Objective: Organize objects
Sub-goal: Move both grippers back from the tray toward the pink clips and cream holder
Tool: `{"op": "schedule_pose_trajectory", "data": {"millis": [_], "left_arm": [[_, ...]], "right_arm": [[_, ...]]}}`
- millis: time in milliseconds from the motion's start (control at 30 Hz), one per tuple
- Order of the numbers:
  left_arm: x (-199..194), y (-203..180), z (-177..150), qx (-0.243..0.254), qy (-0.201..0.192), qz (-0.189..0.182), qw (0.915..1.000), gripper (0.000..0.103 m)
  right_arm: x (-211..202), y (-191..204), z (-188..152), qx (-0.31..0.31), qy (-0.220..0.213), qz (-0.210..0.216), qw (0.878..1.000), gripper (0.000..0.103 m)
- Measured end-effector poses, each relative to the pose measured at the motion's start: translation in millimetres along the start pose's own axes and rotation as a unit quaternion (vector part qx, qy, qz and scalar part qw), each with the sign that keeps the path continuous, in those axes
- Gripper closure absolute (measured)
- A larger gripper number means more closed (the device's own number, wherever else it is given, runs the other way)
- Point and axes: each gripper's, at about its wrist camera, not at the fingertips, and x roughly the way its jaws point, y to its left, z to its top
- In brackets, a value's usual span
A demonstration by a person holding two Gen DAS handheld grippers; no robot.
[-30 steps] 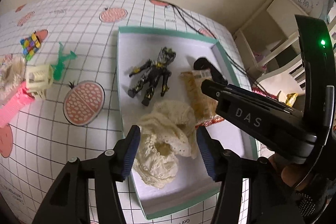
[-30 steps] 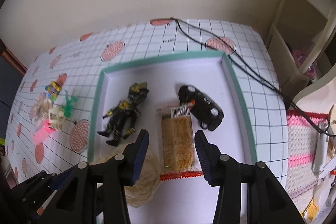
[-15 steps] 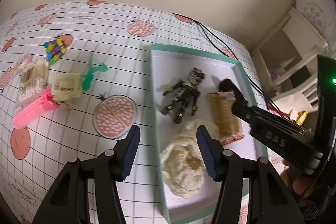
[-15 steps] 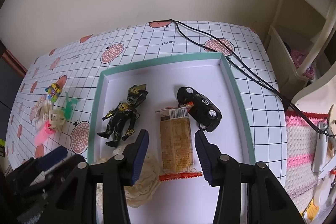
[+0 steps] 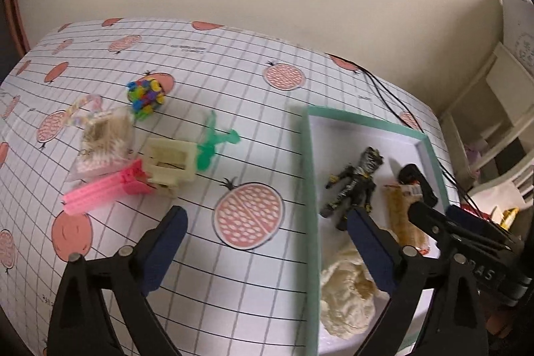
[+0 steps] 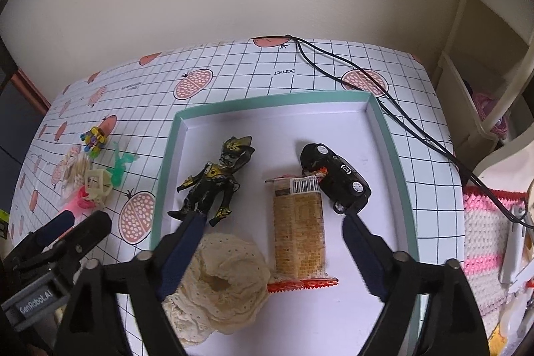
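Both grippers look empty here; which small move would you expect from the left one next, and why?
Probably a short reach forward and left toward the cream block in the loose pile. The left gripper is open, holds nothing and hovers over bare tablecloth, while the figure, snack pack, car and lace scrunchie already lie in the tray.

I see a teal-rimmed tray (image 6: 393,155) holding a black-and-gold action figure (image 6: 213,182), a snack packet (image 6: 298,226), a black toy car (image 6: 337,177) and a cream lace scrunchie (image 6: 217,282). Left of it on the mat lie a green figure (image 5: 213,144), cream cube (image 5: 170,164), pink comb (image 5: 100,194), bead cluster (image 5: 146,94) and a clear pouch (image 5: 103,139).
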Motion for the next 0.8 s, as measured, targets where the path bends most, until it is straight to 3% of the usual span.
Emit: {"op": "schedule_pose_trajectory", "data": {"millis": [233,800], "left_arm": [[-4,8,4,0.003,-0.014,0.014,0.9998,0.000],[-6,28,10,0.005,-0.020,0.017,0.9996,0.000]], "right_arm": [[0,3,0,-0.006,-0.007,0.001,1.000,0.000],[-1,13,7,0.016,-0.017,0.010,1.000,0.000]]}}
